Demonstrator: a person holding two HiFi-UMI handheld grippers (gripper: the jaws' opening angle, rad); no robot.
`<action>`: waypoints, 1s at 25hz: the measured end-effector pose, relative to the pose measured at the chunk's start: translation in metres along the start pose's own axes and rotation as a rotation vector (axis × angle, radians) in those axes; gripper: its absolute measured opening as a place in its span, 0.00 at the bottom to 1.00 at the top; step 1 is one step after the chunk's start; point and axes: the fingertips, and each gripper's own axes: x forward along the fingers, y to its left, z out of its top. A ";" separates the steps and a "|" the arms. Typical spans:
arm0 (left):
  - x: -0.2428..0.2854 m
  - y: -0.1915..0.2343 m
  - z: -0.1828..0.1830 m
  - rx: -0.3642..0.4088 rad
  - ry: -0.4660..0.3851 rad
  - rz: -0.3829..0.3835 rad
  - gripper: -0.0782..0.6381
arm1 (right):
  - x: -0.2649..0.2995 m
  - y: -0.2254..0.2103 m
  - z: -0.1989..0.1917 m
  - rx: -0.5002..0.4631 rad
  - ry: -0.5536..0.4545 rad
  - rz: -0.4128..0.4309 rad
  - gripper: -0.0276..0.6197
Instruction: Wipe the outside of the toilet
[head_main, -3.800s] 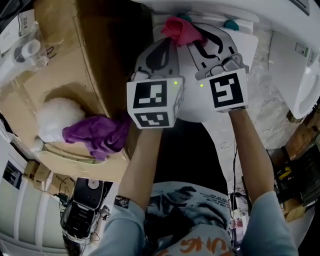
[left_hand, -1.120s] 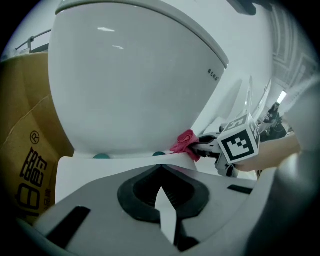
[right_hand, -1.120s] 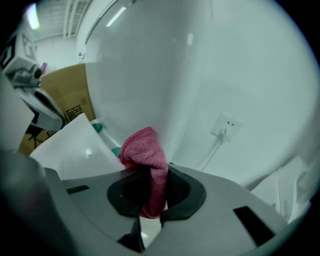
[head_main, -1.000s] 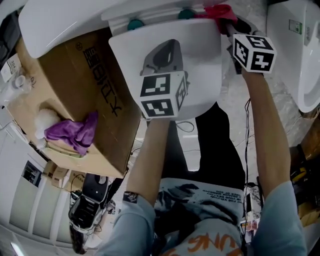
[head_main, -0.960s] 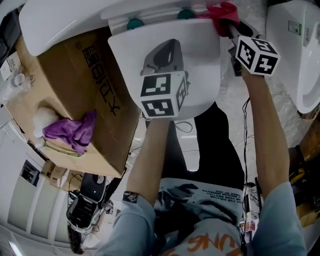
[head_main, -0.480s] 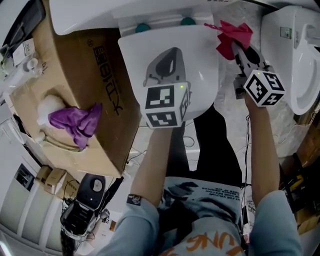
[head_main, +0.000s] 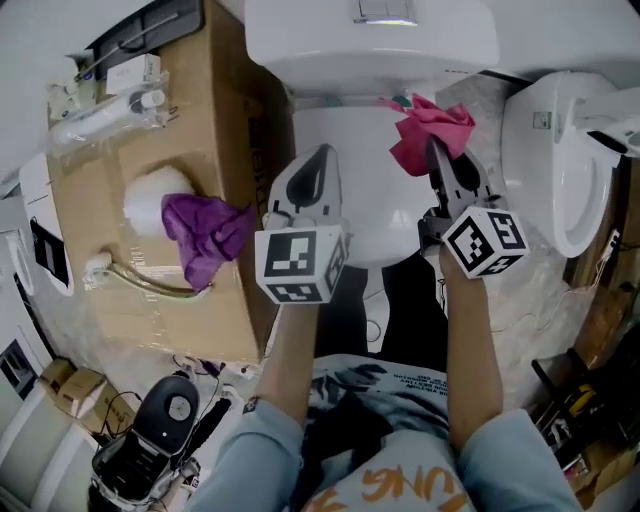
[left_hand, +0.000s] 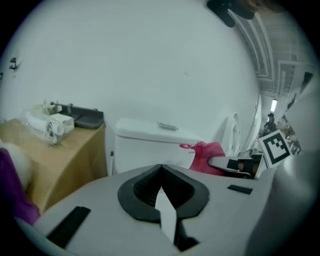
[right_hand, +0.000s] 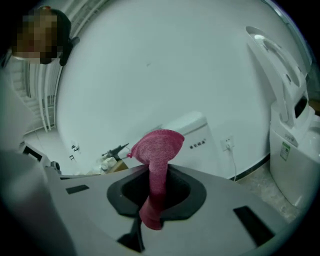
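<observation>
Though the left tongs (head_main: 321, 155) hang over the closed toilet lid (head_main: 375, 215) in the head view, they are clenched on nothing. The right tongs (head_main: 436, 152) grasp a pink cloth (head_main: 432, 128), bunched over the lid's far right edge, just in front of the cistern (head_main: 370, 40). Whether the cloth touches the porcelain cannot be told from here. A cardboard box (head_main: 150, 290) stands at the toilet's left with a purple cloth (head_main: 205, 232) lying on it.

Seen from the left gripper view, the dark pads meet at their tip with nothing between them. Beyond them stands the cistern, with the pink cloth near its right end in the other tongs.

From the right gripper view, the cloth is pinched at a narrow waist between the pads. A loose knitted puff rises above the jaws and a short tail hangs below.

By the look of it the cloth is light, soft and limp, so it will fold and drag over the surface rather than push. The free puff is the part to wipe with. Rubbing may tug the thin waist out, so a deeper bite into the bunch would likely hold better. The toilet itself looks hard, glazed and slippery, and fixed in place, so it needs no holding.
</observation>
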 end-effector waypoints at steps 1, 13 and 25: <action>-0.012 0.008 0.016 -0.007 -0.027 0.015 0.14 | -0.001 0.018 0.012 -0.016 -0.016 0.013 0.14; -0.126 0.038 0.165 -0.167 -0.337 0.169 0.14 | -0.048 0.153 0.140 -0.243 -0.184 0.060 0.14; -0.181 -0.041 0.280 0.206 -0.460 0.032 0.14 | -0.095 0.241 0.233 -0.462 -0.336 0.101 0.14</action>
